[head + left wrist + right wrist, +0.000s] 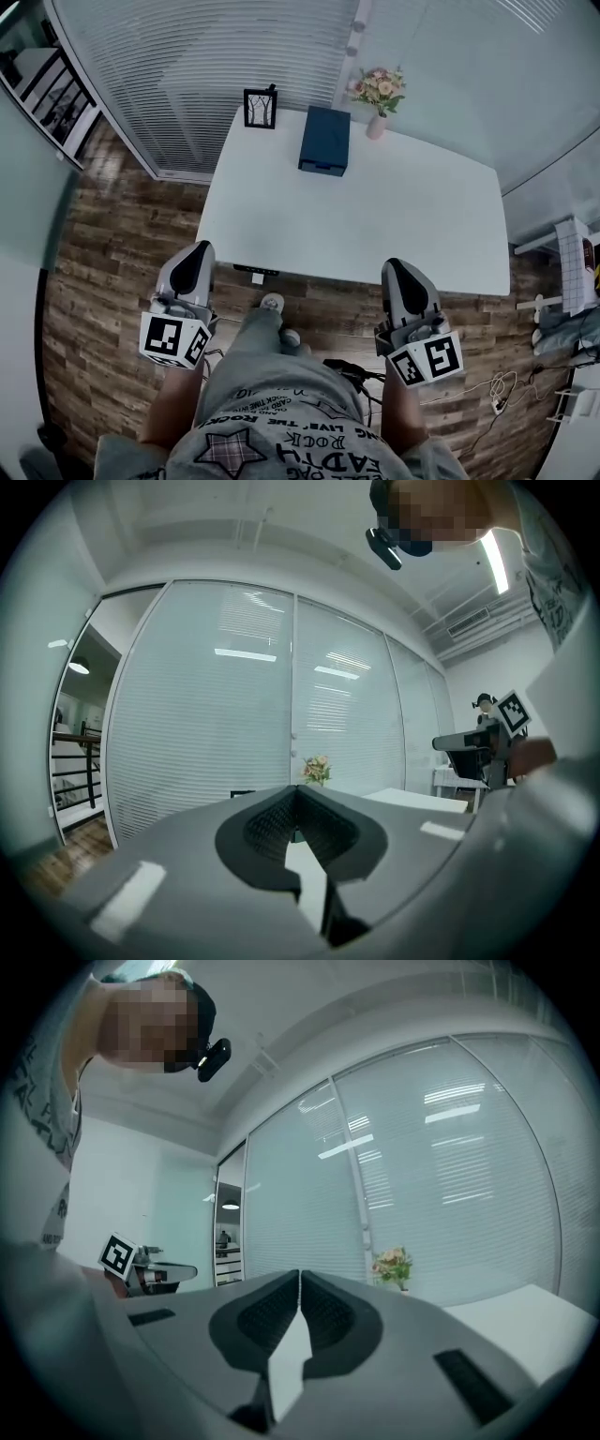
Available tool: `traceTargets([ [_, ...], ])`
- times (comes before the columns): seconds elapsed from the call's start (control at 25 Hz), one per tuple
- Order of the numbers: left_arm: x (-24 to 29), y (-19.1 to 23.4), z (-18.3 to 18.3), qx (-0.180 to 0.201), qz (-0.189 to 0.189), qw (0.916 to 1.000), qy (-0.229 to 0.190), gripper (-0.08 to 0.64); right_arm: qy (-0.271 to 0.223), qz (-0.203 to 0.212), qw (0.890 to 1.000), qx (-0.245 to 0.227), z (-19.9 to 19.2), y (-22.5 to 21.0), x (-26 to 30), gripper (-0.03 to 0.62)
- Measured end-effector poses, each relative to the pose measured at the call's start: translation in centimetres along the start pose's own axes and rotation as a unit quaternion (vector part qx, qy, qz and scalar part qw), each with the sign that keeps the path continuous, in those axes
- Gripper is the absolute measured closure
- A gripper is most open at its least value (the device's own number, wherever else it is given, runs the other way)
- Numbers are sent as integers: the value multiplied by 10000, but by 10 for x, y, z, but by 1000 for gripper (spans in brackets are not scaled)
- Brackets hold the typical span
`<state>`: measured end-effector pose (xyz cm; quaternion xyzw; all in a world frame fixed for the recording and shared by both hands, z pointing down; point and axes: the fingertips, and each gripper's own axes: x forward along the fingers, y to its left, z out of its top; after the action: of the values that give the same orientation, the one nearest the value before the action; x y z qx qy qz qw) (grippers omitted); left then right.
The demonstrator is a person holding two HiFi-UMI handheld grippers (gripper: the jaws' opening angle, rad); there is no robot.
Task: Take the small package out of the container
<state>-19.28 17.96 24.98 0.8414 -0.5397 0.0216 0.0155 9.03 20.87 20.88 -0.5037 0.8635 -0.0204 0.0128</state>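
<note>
The person is standing at the near edge of a white table (394, 225), holding a tool in each hand at about waist height, short of the tabletop. The left gripper (199, 247) is pointing forward with its jaws pressed together and nothing between them; its own view is showing the two dark pads meeting in a thin line. The right gripper (395, 265) is doing the same on the other side: jaws pressed together, nothing pinched, aimed toward the table.

The container, a dark blue box (324, 139), is lying at the far side of the table, well apart from both grippers. A small black picture frame (260, 108) is standing just to its left and a pink vase of flowers (378, 94) to its right, all three near the back edge by the blinds. The small package itself is not showing in any view; I am guessing it is inside the blue box, but I cannot tell from here. The box is looking closed, with a lighter strip along its near end that could be a drawer front or a flap.

As I am judging it, the job is barely starting. Nothing has been touched. Reaching across the table, opening the box, finding the package, pinching it and lifting it out are all left to do, and both pairs of jaws need to spread before either one can grab anything.
</note>
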Motion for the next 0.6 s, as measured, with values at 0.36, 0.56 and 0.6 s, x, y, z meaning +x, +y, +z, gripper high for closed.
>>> traceTargets([
  [0.36,91,2,-11,-49,-317,9995,-21,549,187,-307,9993,33,-10,-48,35,577],
  [0.56,152,10,0,42,-602,9981,-87,549,270,-406,9987,-122,-4,-69,75,577],
  [0.6,162,13,1,42,-656,9978,-106,549,259,-421,9987,-126,-2,-72,84,577],
])
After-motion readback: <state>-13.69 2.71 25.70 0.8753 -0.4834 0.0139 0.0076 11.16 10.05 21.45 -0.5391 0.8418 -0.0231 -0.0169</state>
